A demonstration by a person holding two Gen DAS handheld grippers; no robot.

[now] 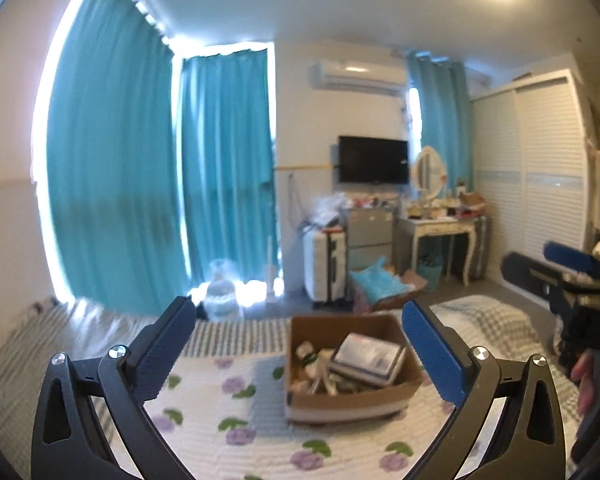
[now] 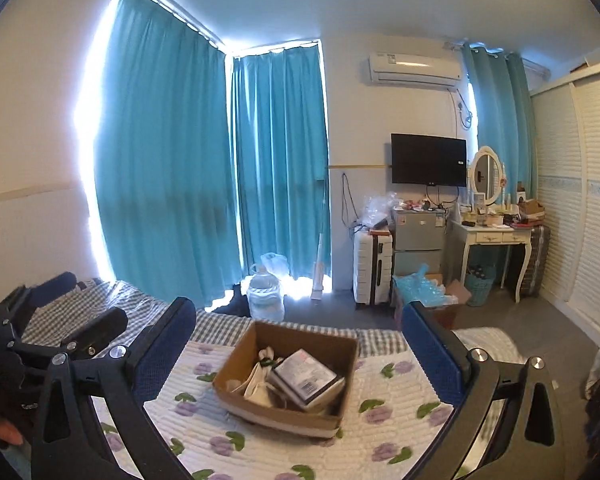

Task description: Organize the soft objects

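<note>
Both my left gripper (image 1: 298,344) and right gripper (image 2: 298,344) gape wide, holding nothing, above the cardboard box (image 2: 236,394); its jumbled contents blur, 1 flat packet (image 2: 306,380) on top.

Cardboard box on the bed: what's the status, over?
Left tool open, empty. Right tool open, empty. Cardboard box on floral bedspread, holding a wrapped packet and pale soft items. Nothing in the way.
</note>
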